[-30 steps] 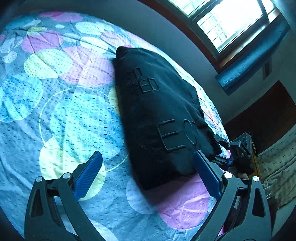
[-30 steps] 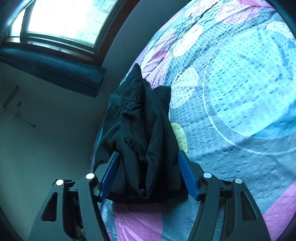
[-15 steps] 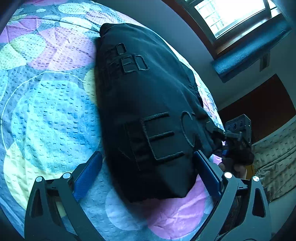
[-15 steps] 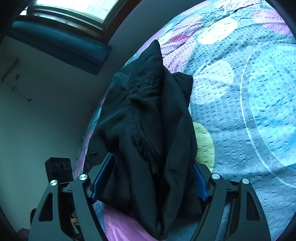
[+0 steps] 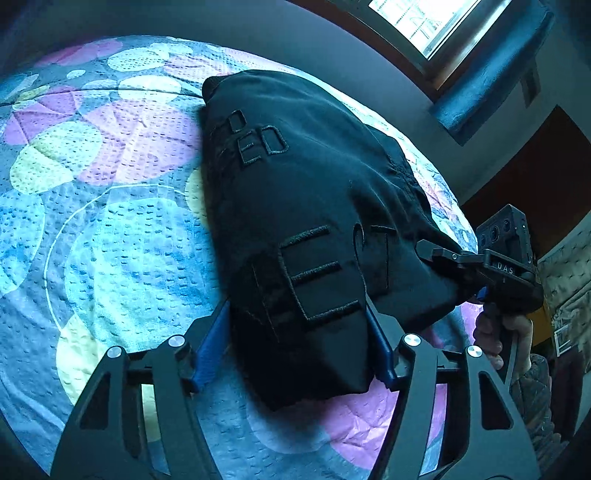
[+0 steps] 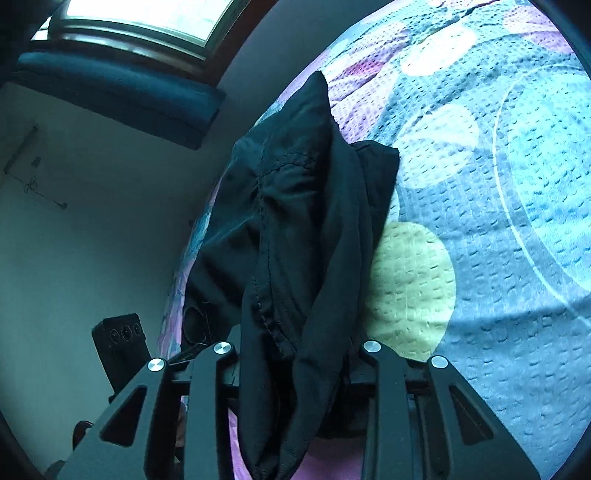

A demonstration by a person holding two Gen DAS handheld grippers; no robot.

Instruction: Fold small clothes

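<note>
A black piece of clothing (image 5: 295, 206) with raised letters stitched on it is lying on a bed, over a bedspread (image 5: 110, 229) covered in big blue, pink and yellow circles. It is sitting close to the edge of the bed that runs along the wall under the window (image 5: 424, 18), and it is bunched up into a thick lump.

The left hand-held gripper (image 5: 295, 343) is reaching over the near end of the clothing. Its jaws have just been closing, and the black cloth is now sitting between its two blue pads (image 5: 210, 343). The pads are touching the cloth on both sides, so it is squeezing that end.

The right hand-held gripper (image 6: 295, 354) is working on the end of the clothing nearest the wall-side edge of the bed. Its jaws have just been closing too. The cloth is filling the gap between its fingers and is hanging down over them in folds, so it is pinching a thick bunch of fabric.

In the left view, a person's hand (image 5: 502, 336) is holding the handle of the right hand-held gripper by the edge of the bed.

The two hand-held grippers are gripping the clothing near each other, one at each side of the near end.
</note>
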